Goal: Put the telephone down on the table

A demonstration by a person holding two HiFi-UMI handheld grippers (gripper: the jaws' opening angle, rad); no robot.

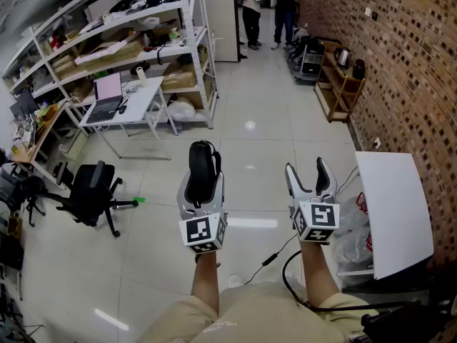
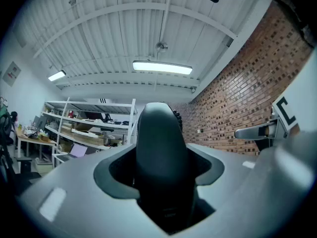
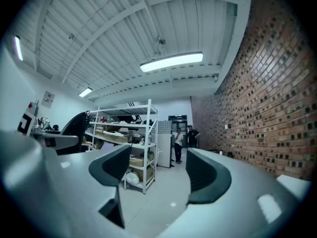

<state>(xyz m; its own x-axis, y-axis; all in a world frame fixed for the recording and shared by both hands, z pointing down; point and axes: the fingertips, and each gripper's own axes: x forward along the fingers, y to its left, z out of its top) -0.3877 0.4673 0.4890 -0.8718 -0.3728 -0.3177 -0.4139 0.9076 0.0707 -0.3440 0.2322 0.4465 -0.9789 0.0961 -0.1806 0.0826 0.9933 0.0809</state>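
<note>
A black telephone handset (image 1: 203,168) stands upright between the jaws of my left gripper (image 1: 201,184), which is shut on it. In the left gripper view the handset (image 2: 161,157) fills the gap between the grey jaws and hides what lies beyond. My right gripper (image 1: 312,179) is held beside it to the right, open and empty; in the right gripper view its gripper (image 3: 156,170) shows a wide gap with the floor beyond. Both are held in the air over the tiled floor. A white table (image 1: 394,209) stands at the right by the brick wall.
A metal shelving unit (image 1: 136,41) and a white desk with a laptop (image 1: 108,97) stand at the far left. A black office chair (image 1: 89,191) is on the left. Two people (image 1: 268,9) stand at the far end. A wooden rack (image 1: 339,84) lines the brick wall.
</note>
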